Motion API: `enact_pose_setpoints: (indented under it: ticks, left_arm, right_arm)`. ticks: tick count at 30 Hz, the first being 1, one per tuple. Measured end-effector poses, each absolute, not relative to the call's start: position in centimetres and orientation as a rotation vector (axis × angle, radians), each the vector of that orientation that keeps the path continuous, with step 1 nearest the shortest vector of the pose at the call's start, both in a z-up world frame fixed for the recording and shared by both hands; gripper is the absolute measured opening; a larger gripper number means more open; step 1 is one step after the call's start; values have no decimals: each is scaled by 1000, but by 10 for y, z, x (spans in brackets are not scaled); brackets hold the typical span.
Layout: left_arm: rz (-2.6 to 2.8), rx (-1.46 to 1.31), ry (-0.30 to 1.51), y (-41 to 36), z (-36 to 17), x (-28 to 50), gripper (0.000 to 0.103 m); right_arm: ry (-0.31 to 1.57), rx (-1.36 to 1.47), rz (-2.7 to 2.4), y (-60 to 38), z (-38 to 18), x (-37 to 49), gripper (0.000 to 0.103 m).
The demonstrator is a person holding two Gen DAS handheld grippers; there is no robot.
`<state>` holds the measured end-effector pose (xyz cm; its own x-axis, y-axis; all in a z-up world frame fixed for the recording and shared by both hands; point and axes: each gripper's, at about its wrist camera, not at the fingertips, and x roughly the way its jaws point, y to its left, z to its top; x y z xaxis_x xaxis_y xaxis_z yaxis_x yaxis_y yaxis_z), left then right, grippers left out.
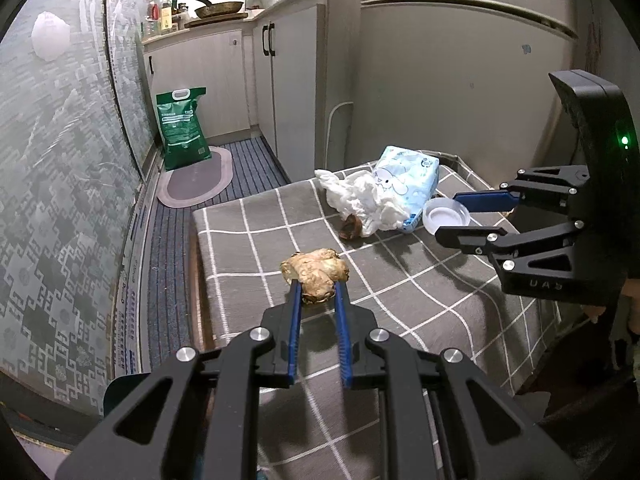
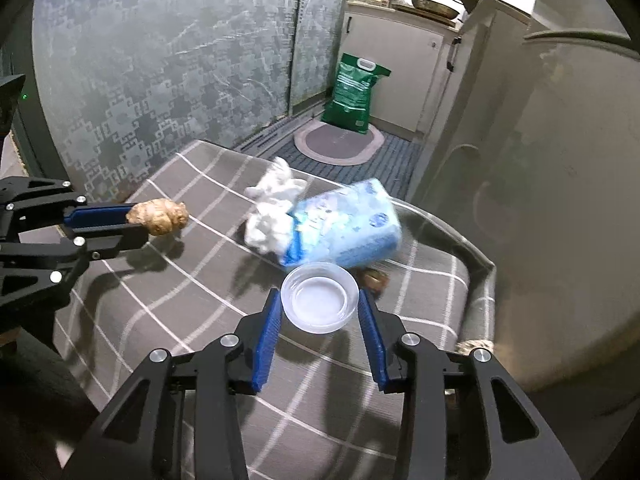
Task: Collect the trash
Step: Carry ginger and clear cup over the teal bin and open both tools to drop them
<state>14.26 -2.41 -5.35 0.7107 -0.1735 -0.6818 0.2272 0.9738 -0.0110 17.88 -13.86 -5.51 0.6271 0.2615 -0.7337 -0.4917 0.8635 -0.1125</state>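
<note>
My left gripper (image 1: 316, 286) is shut on a knobbly piece of ginger (image 1: 316, 270) and holds it above the grey checked tablecloth (image 1: 384, 280). The ginger also shows in the right wrist view (image 2: 160, 216), held clear of the cloth by the left gripper (image 2: 138, 222). My right gripper (image 2: 320, 300) is closed on a small clear plastic bowl (image 2: 319, 297), which also shows in the left wrist view (image 1: 446, 216). A crumpled white tissue (image 2: 272, 216) lies against a blue tissue pack (image 2: 344, 228). A small brown scrap (image 1: 351, 228) lies beside the tissue.
The table's left edge (image 1: 200, 264) drops to a striped floor mat (image 1: 224, 184). A green bag (image 1: 182, 128) stands on an oval rug by the cabinets (image 1: 288, 80). A patterned glass door (image 1: 60, 184) runs along the left. A wall (image 2: 560, 200) is close on the right.
</note>
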Motion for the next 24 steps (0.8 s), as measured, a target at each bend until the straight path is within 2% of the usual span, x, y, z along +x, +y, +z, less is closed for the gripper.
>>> enact_pose_setpoints:
  ticks: [24]
  left_arm:
    - [-124, -9, 709, 60, -35, 107, 17]
  right_arm:
    - [723, -312, 598, -50, -24, 166, 39]
